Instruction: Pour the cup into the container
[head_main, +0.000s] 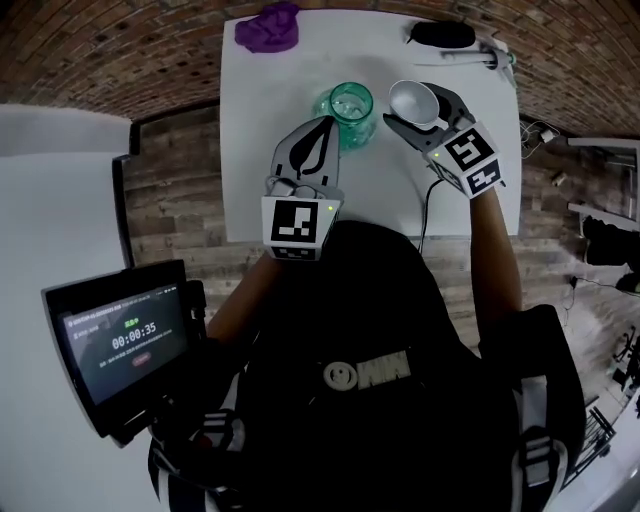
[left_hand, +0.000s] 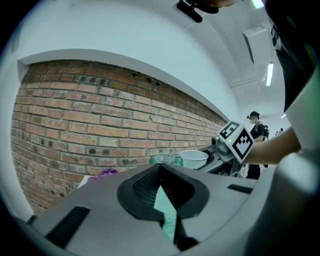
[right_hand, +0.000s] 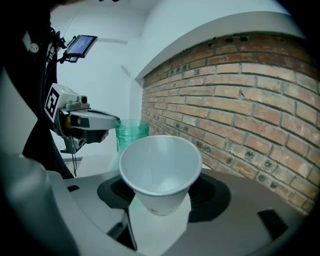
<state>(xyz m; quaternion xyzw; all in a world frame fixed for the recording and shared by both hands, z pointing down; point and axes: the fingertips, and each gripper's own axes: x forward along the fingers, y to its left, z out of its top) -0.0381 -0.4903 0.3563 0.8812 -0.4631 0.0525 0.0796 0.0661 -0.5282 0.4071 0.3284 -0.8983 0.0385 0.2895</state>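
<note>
A clear green container (head_main: 350, 108) stands upright on the white table (head_main: 280, 190). It also shows in the left gripper view as the container (left_hand: 165, 159) and in the right gripper view as the container (right_hand: 131, 131). My left gripper (head_main: 322, 128) is shut with nothing held, its tips close beside the container's left side; whether they touch I cannot tell. My right gripper (head_main: 420, 112) is shut on a white paper cup (head_main: 412, 98), held just right of the container. In the right gripper view the cup (right_hand: 160, 165) faces mouth up and looks empty.
A purple cloth (head_main: 268, 28) lies at the table's far left corner. A black object (head_main: 443, 33) and a white tool (head_main: 470, 60) lie at the far right. A screen (head_main: 125, 345) with a timer sits at my lower left. A brick wall stands beyond the table.
</note>
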